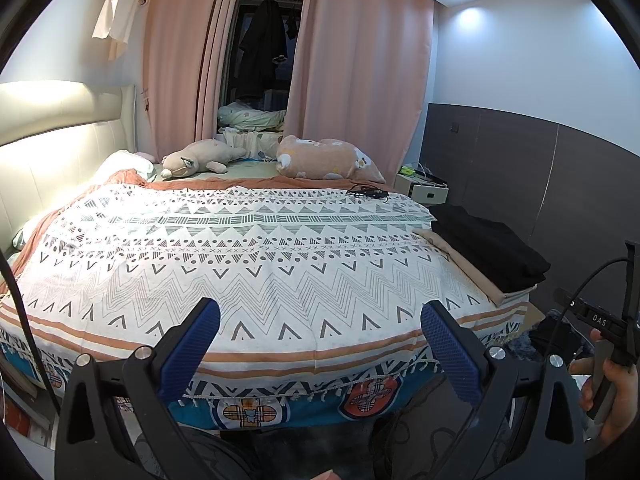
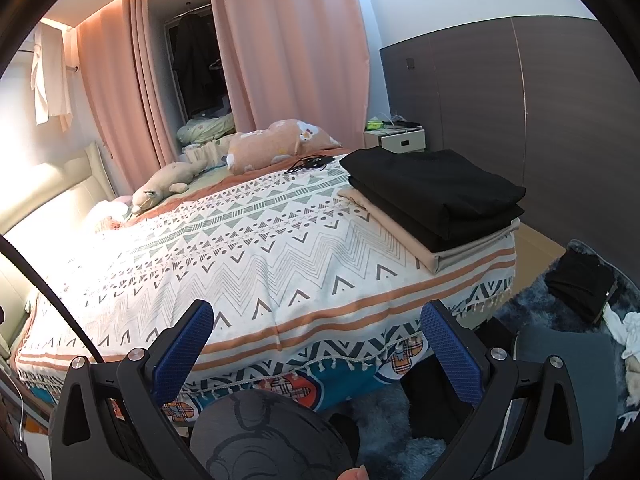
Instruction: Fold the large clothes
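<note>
A folded black garment [image 2: 436, 196] lies on a folded beige garment [image 2: 404, 236] at the bed's right front corner; the stack also shows in the left wrist view [image 1: 488, 248]. My left gripper [image 1: 320, 344] is open and empty, held before the foot of the bed, over the patterned bedspread's [image 1: 248, 256] edge. My right gripper [image 2: 316, 344] is open and empty, also before the foot of the bed, left of the stack. The right gripper's body and the hand holding it show at the right edge of the left wrist view [image 1: 608, 344]. Dark and white clothes [image 2: 588, 288] lie on the floor rug.
A plush toy [image 1: 200, 160], a peach pillow [image 1: 328, 160] and a black cable [image 1: 368, 192] lie at the far side of the bed. A white nightstand [image 1: 424, 188] stands by the dark wall panel. Pink curtains [image 1: 360, 80] hang behind. A grey chair [image 2: 560, 360] stands right.
</note>
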### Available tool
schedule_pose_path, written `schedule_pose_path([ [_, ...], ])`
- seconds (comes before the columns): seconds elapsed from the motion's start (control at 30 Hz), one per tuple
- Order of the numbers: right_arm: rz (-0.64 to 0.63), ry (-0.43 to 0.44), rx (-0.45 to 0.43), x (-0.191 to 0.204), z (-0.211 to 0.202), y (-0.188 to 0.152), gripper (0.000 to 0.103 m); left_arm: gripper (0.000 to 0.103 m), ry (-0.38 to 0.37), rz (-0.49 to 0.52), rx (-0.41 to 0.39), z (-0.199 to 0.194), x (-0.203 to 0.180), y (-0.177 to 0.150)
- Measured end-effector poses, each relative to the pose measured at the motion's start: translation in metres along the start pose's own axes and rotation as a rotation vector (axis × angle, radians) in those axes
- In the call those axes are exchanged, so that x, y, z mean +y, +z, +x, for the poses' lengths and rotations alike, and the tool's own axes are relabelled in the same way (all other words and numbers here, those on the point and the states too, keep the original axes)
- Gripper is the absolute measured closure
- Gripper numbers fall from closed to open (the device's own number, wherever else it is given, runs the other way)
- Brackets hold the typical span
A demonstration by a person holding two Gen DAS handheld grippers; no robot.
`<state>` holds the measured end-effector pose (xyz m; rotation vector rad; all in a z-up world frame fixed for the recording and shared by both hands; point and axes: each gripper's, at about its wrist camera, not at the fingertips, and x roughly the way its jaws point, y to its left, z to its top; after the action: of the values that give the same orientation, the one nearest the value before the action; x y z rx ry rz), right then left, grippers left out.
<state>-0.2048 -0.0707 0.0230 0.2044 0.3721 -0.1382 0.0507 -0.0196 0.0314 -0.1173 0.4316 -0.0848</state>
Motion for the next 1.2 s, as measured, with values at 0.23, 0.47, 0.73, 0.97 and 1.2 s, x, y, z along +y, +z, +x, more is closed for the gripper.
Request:
schedule_pose_path([
  [0.23,-0.006,-0.001,0.007,-0.0001,0.0012,0.0006,0.0,0.001,-0.001,-0.006,0.005,0.0023,0.0019,-0.0013],
  [0.47,-0.002,-0.001,0.008,-0.0023,0.0012,0.002,0.0,0.001,0.002,-0.007,0.006,0.0022,0.0025,-0.0017],
  [0.73,-0.001,-0.002,0.005,-0.0043,0.0003,0.0023,0.0,0.001,0.003,0.004,0.006,0.0035,0.002,-0.0008],
  [0.97,0.004,-0.003,0.004,-0.0081,0.001,0.0029,0.0,0.001,0.008,0.005,0.006,0.0044,0.0021,-0.0001],
  [1.2,0.009,-0.002,0.018,-0.009,0.003,0.0023,0.0,0.001,0.022,-0.002,0.012,0.0049,0.0017,-0.0019],
])
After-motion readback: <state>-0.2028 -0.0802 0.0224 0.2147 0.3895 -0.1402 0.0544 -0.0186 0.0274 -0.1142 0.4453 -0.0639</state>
